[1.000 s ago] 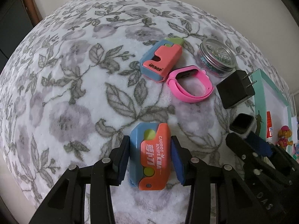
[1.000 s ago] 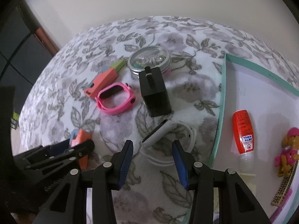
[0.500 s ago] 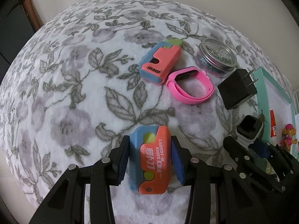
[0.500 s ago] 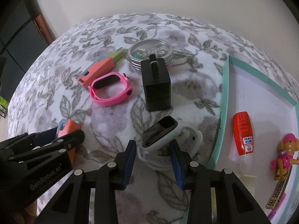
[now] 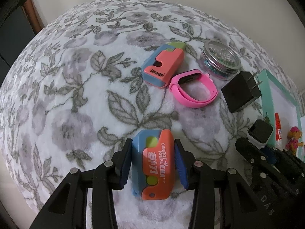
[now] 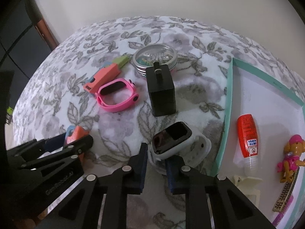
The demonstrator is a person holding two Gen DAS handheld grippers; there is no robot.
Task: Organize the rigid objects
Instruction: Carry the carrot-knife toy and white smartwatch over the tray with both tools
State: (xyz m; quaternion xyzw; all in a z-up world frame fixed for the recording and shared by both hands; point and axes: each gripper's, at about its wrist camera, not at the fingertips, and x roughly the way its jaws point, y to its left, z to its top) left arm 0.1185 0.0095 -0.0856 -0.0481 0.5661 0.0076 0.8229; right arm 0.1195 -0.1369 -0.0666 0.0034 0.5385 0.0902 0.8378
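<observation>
R hand-held gripper (image 6: 156,164) just closed on white smartwatch (image 6: 171,140); L (image 5: 153,164) grips carrot knife (image 5: 154,164)

Steep, close wrist views, shared blanket (image 5: 80,99)

Black hand-held gripper (image 6: 155,168) frames, triangular cut-outs, silver pivot screws, blue finger pads (image 5: 180,167), faint embossed lettering

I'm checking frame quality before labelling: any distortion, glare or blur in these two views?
Left wrist view: strong fisheye bulge, dark vignetted corners, print on the carrot knife toy sharp. Right wrist view: same bulge, soft even light, glare on the smartwatch screen, the tray edge and its contents slightly soft.
</observation>
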